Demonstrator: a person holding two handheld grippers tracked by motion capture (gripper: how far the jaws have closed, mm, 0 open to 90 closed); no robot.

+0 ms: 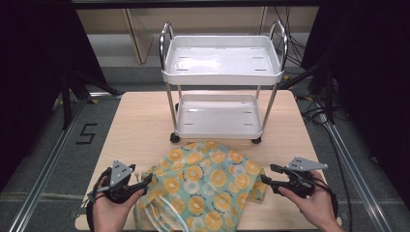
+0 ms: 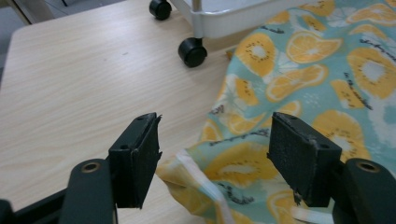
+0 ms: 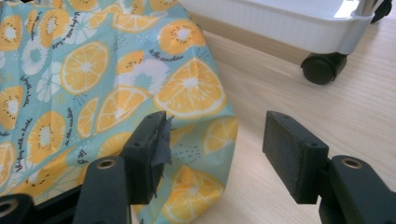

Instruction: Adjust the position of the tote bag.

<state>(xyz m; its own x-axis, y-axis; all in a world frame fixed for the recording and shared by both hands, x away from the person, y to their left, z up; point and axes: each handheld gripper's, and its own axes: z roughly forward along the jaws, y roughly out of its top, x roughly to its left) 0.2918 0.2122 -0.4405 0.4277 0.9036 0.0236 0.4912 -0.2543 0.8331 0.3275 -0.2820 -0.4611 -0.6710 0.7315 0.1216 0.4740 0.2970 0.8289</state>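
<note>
A teal cloth bag [image 1: 208, 186] printed with orange slices lies flat on the wooden table [image 1: 130, 121] near its front edge, with white drawstrings at its lower left. My left gripper [image 1: 145, 181] is at the bag's left corner, jaws open; in the left gripper view [image 2: 215, 149] the bag's corner [image 2: 224, 163] and a white cord lie between and beneath the jaws, untouched. At the bag's right edge my right gripper [image 1: 268, 176] stands open too; in the right gripper view [image 3: 215, 149] the bag's edge [image 3: 205, 116] sits under the left jaw and bare wood under the right.
A white two-shelf cart [image 1: 222, 67] with chrome handles and black casters [image 2: 192, 51] stands on the table just behind the bag, both trays bare. Bare wood lies left and right of the bag. Dark floor and rails flank the table.
</note>
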